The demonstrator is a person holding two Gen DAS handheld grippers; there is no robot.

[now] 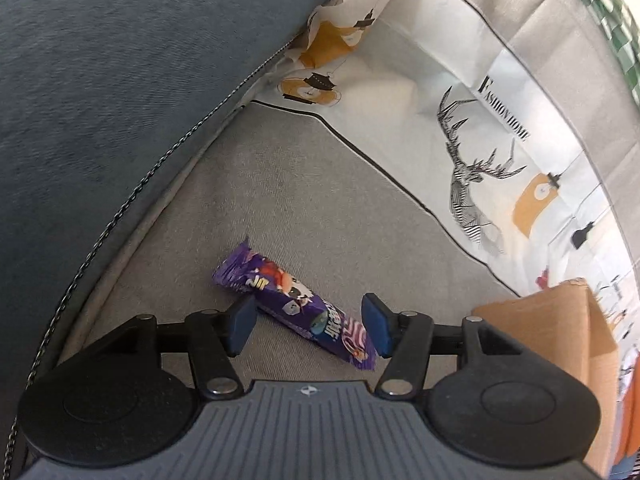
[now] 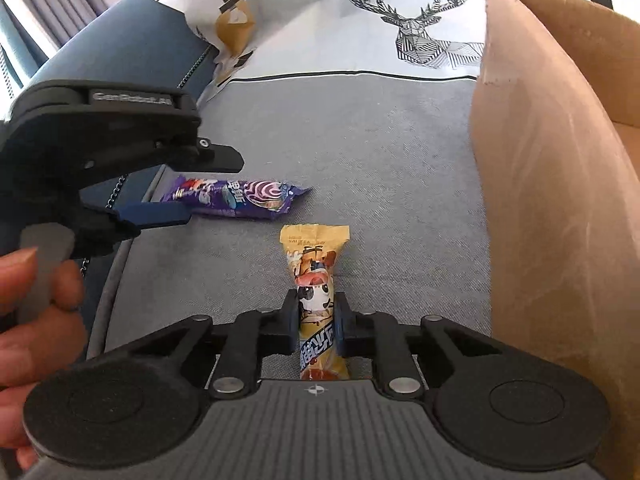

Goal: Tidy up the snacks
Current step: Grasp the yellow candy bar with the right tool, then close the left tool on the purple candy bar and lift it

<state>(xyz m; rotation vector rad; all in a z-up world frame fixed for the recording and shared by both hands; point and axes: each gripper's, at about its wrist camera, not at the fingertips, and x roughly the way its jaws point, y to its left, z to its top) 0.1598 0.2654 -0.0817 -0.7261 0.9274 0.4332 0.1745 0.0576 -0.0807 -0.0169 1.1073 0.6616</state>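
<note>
We work on a grey sofa seat (image 2: 360, 152), with a blue armrest (image 1: 100, 100) along its left edge and a white printed cover with a deer drawing (image 2: 416, 36) along its back edge. A brown cardboard box (image 2: 560, 200) stands on the seat at the right edge, its opening upward.

The right gripper (image 2: 318, 326) is clenched on the yellow snack bar (image 2: 316, 284): both pads press the wrapper near its lower half, and the bar points away from us, toward the back edge of the seat. The purple snack bar (image 1: 296, 304) lies flat on the seat near the left edge, beside the armrest. The left gripper (image 1: 308, 326) hovers over it with its jaws released. The bar lies slantwise between the pads, and we see no pad pressing on it yet.

We judge that the step in hand is to take both bars and bring them to the box. For the left side, we should lower the gripper until the pads stand on both sides of the middle of the purple bar, and turn the wrist a little so the pads meet its long sides, not its crimped ends. Then we close gently, because the wrapper is slippery and the filling may be soft. For the right side, the grip looks firm, but the long front part could swing, so we should lift slowly and pass over the box wall without touching it.
</note>
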